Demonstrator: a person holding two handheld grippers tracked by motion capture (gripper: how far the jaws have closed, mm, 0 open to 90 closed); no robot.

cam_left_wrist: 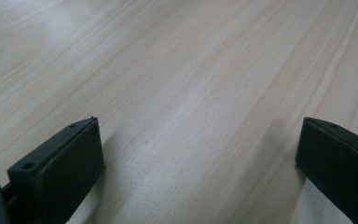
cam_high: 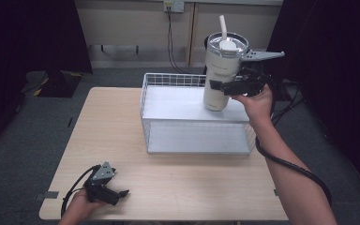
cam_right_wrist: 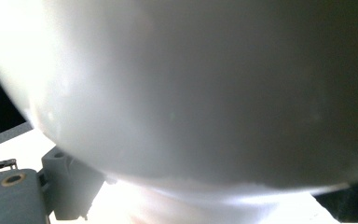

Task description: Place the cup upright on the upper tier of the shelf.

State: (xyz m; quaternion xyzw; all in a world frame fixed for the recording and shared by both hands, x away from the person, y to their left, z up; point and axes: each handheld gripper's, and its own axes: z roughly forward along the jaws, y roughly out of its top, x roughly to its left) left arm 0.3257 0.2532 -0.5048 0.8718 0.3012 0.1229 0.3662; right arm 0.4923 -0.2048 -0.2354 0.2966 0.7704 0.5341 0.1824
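From the high view, the right gripper (cam_high: 226, 87) clamps the cream tumbler (cam_high: 219, 75) mid-body, holding it upright over the far right corner of the wire basket (cam_high: 150, 112), likely so the straw (cam_high: 223, 28) stays up. The left gripper (cam_high: 115, 193) rests idle on the surface (cam_high: 178, 183).

In the left gripper view, its jaws stand wide apart over bare wood.

In the right gripper view, the tumbler wall (cam_right_wrist: 191, 93) presses right against the jaws.

Wooden table (cam_high: 122, 140), dark curtains (cam_high: 28, 33), wall cable (cam_high: 170, 42).
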